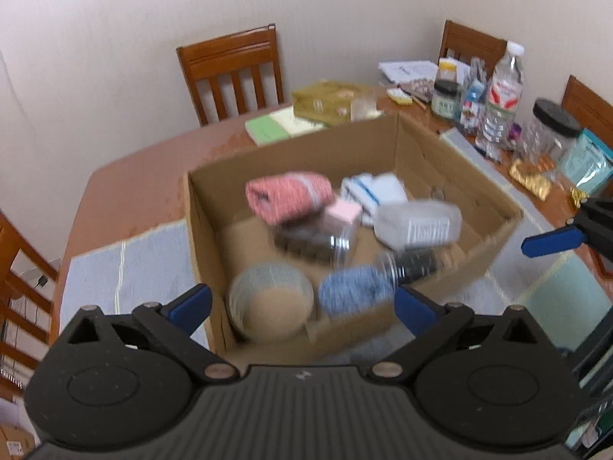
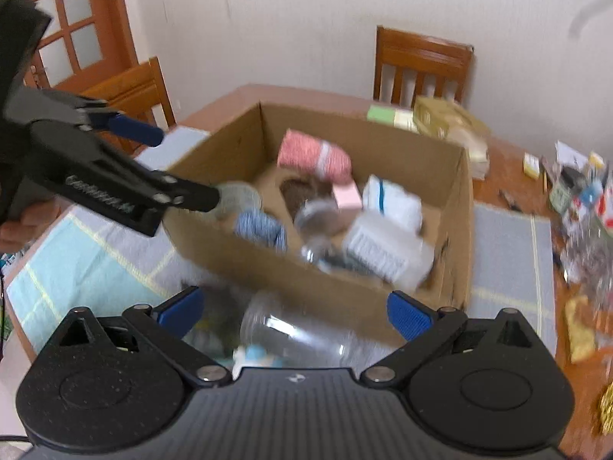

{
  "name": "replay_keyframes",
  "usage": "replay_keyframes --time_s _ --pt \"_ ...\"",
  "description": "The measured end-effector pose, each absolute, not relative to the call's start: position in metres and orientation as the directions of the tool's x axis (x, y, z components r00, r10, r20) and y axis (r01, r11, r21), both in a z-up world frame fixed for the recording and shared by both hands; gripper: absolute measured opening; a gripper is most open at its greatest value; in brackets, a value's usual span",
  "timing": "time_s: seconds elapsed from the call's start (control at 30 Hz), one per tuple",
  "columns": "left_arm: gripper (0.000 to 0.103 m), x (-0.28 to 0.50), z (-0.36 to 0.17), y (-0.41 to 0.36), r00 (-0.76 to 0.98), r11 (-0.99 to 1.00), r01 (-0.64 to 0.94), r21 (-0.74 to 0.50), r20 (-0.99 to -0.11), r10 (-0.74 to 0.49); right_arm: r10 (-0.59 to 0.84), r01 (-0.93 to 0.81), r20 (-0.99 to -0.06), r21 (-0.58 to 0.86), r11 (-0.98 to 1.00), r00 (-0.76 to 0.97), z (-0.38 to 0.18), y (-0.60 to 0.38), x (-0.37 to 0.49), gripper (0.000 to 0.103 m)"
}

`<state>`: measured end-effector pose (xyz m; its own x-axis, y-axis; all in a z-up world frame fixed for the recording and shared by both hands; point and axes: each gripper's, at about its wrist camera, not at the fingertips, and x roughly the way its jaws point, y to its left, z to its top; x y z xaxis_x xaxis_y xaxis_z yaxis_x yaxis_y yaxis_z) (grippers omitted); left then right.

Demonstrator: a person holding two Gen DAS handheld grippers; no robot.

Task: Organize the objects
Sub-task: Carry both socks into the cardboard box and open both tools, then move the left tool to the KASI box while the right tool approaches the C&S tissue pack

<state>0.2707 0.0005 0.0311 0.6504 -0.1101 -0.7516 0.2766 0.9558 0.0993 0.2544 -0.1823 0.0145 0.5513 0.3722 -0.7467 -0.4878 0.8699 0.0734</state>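
Jaws of the left gripper [image 1: 302, 306] are standing spread wide, with nothing pressed between the blue pads; they are hanging over the near wall of the open brown cardboard box [image 1: 456, 165]. Jaws of the right gripper [image 2: 295, 312] are likewise standing released. A clear plastic jar [image 2: 302, 335] is lying on its side between them, outside the box against its near wall; no pad contact is visible.

The box is sitting on pale blue checked placemats [image 1: 126, 264] in the middle of the reddish-brown tabletop [image 1: 145, 161]. Inside, everything is motion-blurred:
- a pink rolled cloth [image 1: 287, 195] toward the far side
- a white folded cloth with a blue stripe [image 1: 373, 189] beside it
- a clear ridged bowl [image 1: 270, 304] in the near left corner
- a blue rolled cloth [image 1: 354, 291] just right of the bowl
- a translucent labelled container [image 1: 419, 226] lying tilted toward the right wall

A green notebook [image 1: 268, 128] is lying near the far tabletop edge, behind the box. Bottles and jars [image 1: 498, 92] are crowding the far right corner.
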Motion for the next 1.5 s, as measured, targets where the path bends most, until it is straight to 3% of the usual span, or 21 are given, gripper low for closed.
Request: replay_keyframes --time_s 0.33,0.8,1.27,1.5 --pt "0.101 0.228 0.010 0.011 0.628 0.972 0.206 0.115 -0.777 -0.041 0.346 -0.491 -0.784 0.061 0.869 0.516 -0.011 -0.176 0.210 0.103" --pt "0.101 0.198 -0.018 0.036 0.602 0.978 0.191 0.081 -0.797 -0.052 0.247 -0.405 -0.843 0.037 0.913 0.478 -0.067 -0.151 0.166 0.103" --pt "0.101 0.193 -0.029 0.042 0.580 0.975 0.216 0.041 -0.809 -0.095 0.149 -0.344 -0.837 -0.050 0.938 0.527 -0.085 -0.128 0.162 0.103" --pt "0.101 0.194 -0.035 0.038 0.576 0.969 0.243 0.047 -0.810 -0.105 0.125 -0.276 -0.844 -0.029 0.961 0.521 -0.088 -0.157 0.159 0.103"
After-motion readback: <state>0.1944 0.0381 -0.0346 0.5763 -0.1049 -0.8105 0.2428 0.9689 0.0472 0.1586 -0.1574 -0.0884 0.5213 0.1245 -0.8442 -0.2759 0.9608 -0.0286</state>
